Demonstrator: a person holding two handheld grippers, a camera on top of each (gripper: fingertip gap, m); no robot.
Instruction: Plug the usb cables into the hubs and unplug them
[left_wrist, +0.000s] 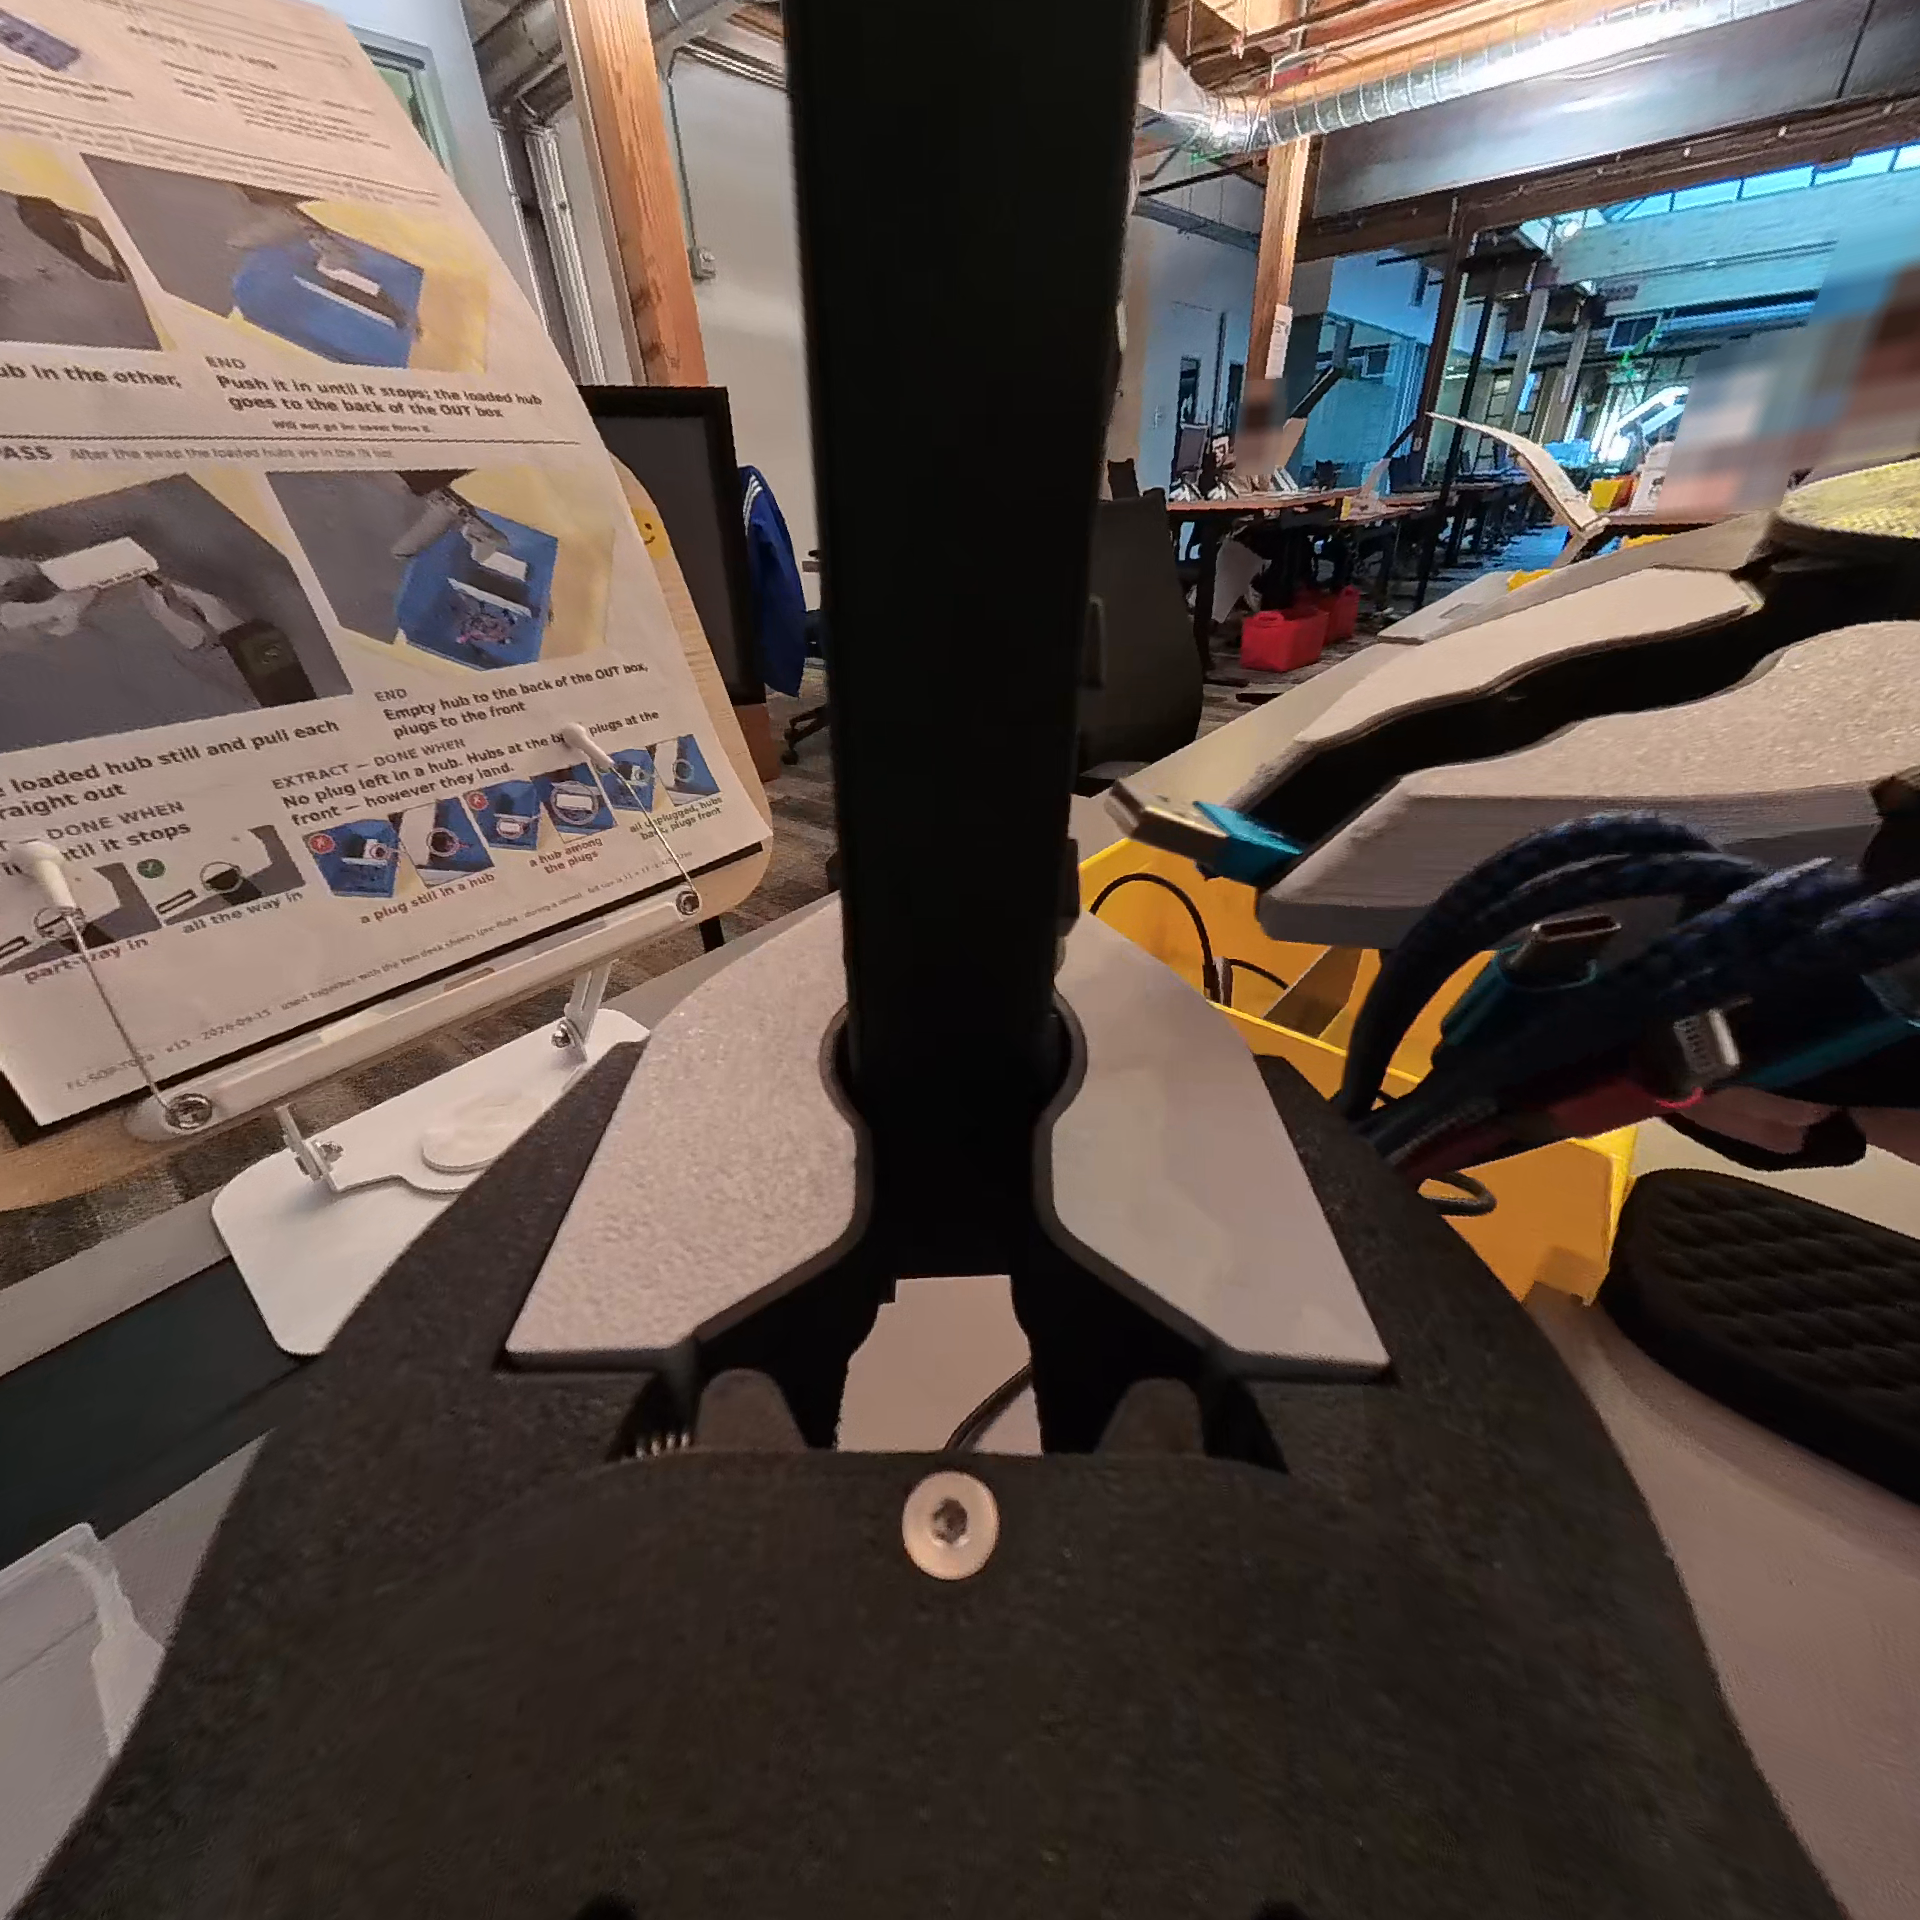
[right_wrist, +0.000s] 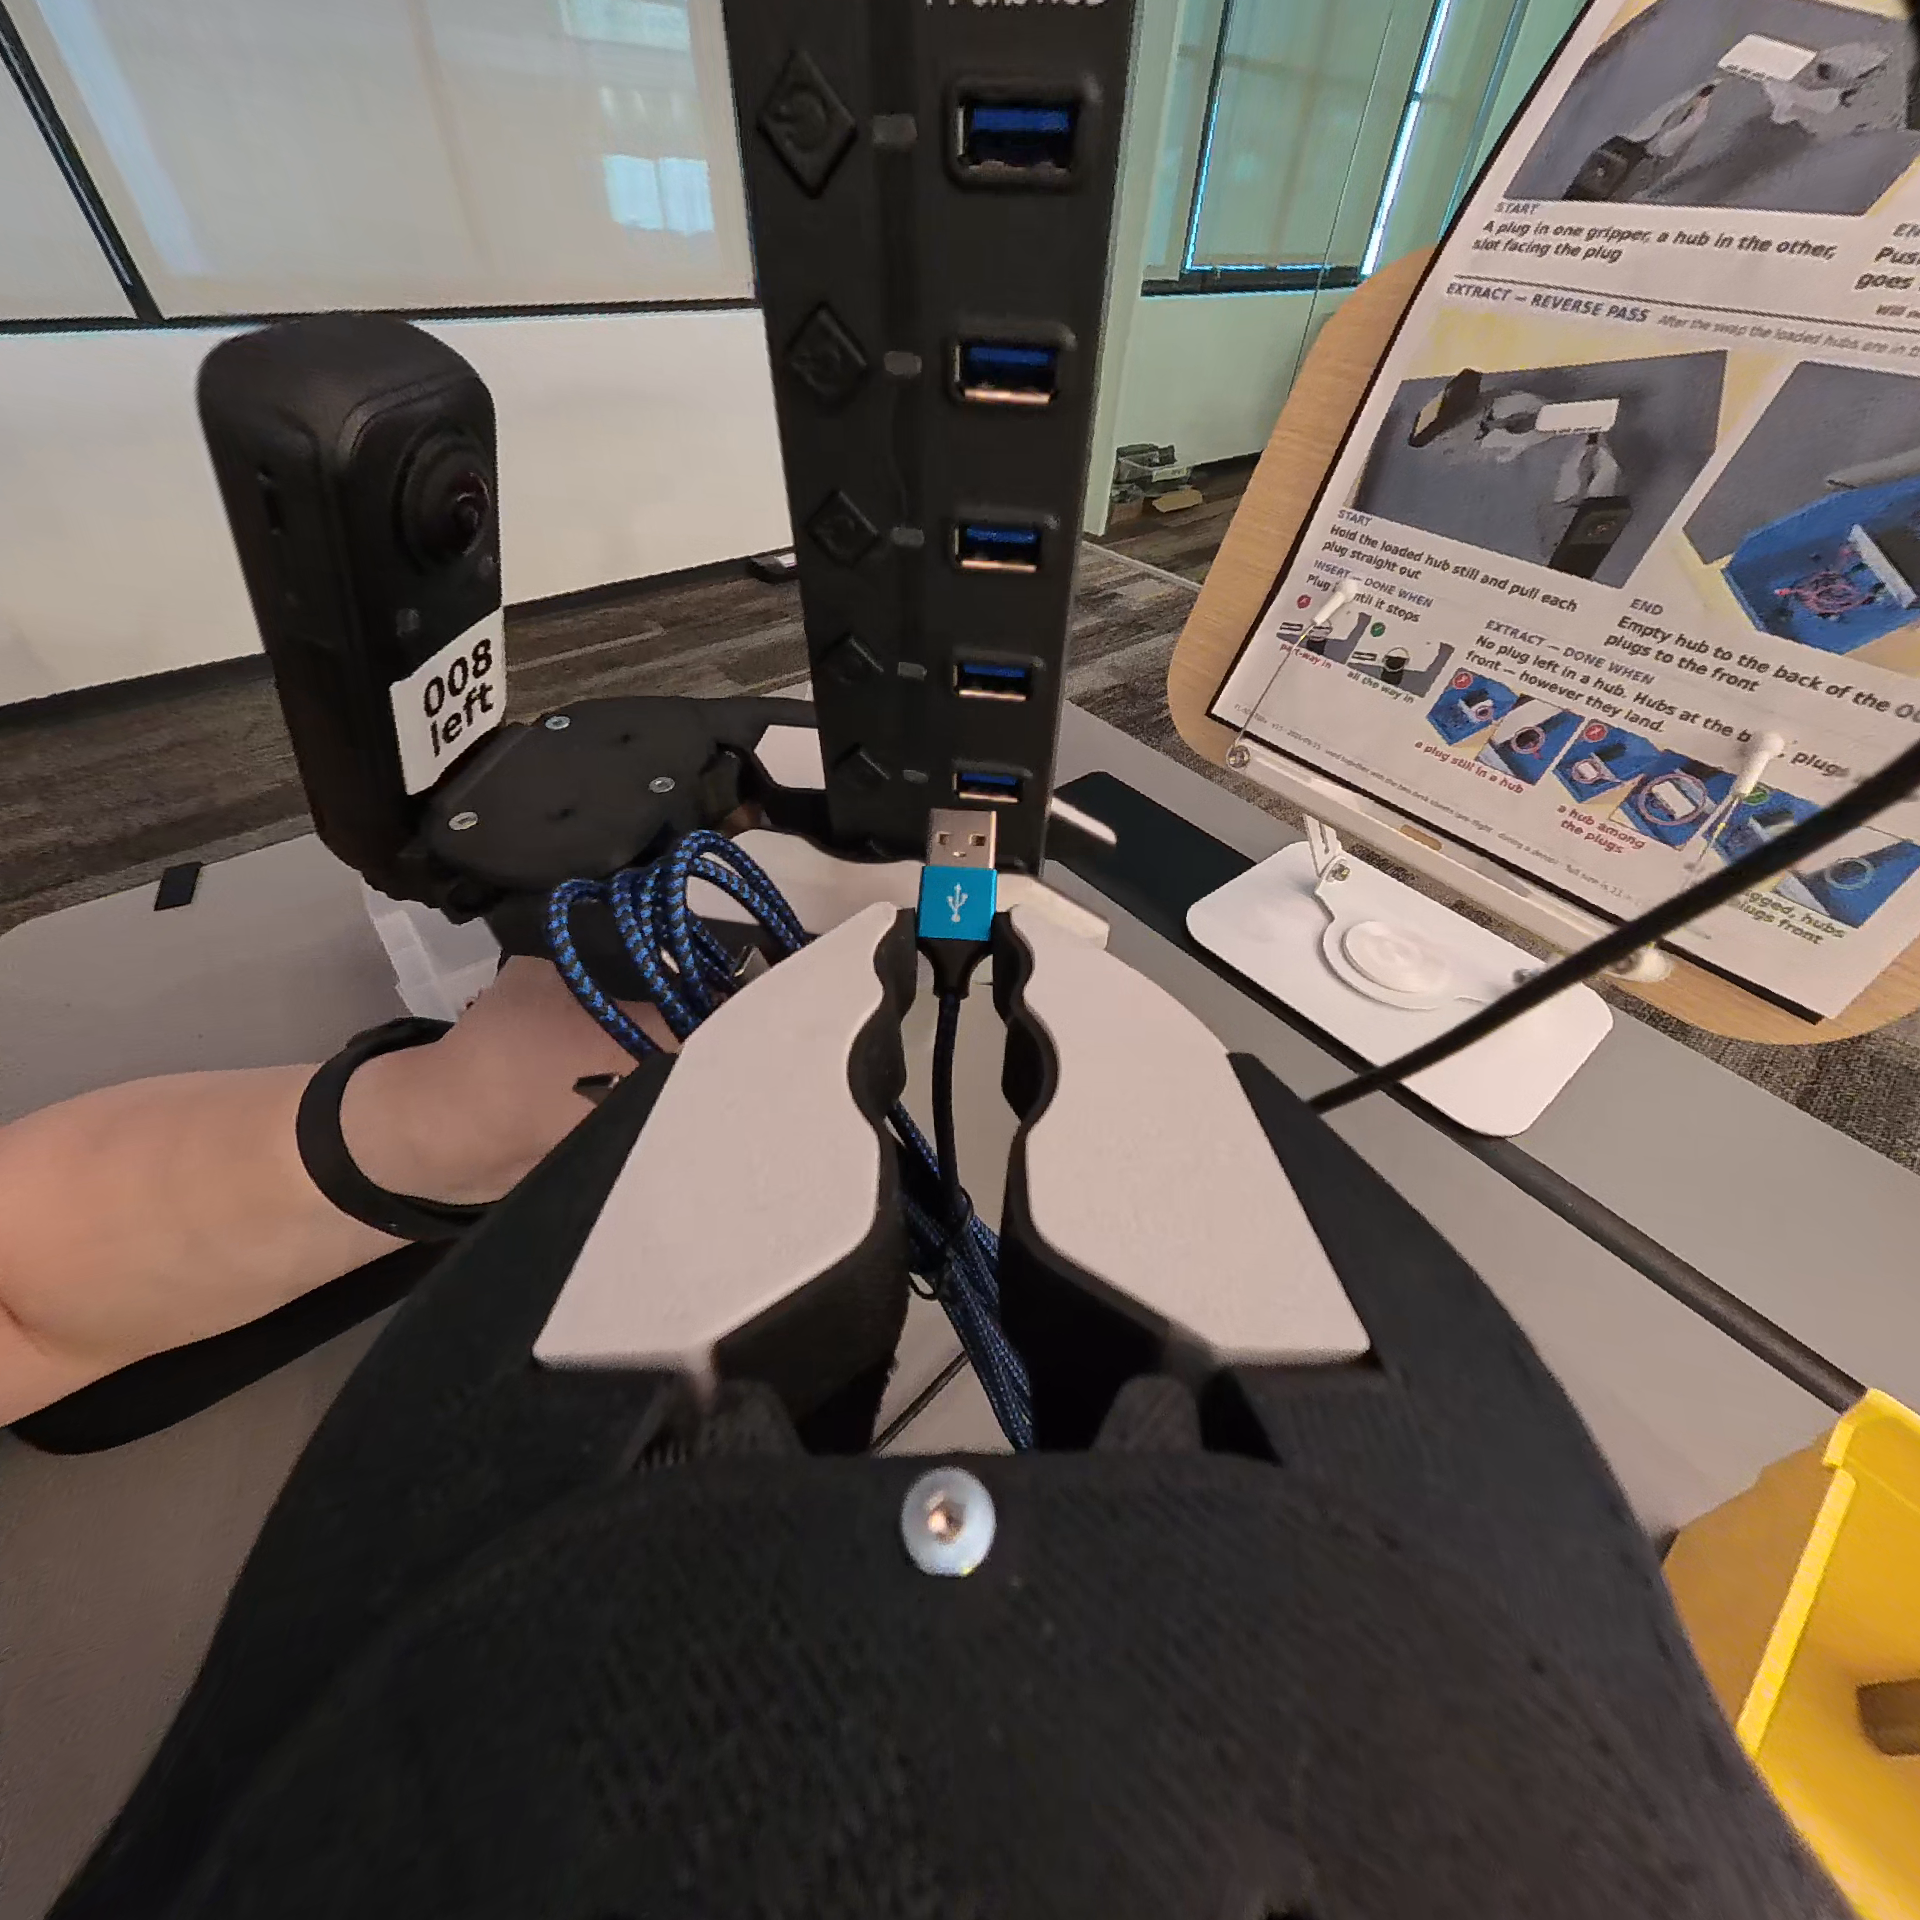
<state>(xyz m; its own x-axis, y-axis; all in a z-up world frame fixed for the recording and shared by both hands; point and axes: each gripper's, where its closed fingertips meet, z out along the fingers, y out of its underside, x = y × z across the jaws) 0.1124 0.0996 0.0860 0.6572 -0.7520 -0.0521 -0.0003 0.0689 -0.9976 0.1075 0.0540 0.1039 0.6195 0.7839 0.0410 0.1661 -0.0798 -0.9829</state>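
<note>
Here the left tongs (left_wrist: 951, 1049) clamp the black USB hub (right_wrist: 914, 416) upright, ports facing the right tongs (right_wrist: 954, 935), which grip the blue USB-A plug (right_wrist: 957, 902) just below the lowest port (right_wrist: 987, 784), aligned for insertion.

The left gripper (left_wrist: 951, 1049) points forward and up, its two grey-faced fingers (left_wrist: 727, 1122) closed tight on either side of what it holds. The right gripper (right_wrist: 956, 914) faces it from the side, fingers (right_wrist: 790, 1091) pinched together at the tips. A bare forearm (right_wrist: 187, 1195) with a dark wrist strap (right_wrist: 332, 1132) reaches in behind the left gripper
</note>
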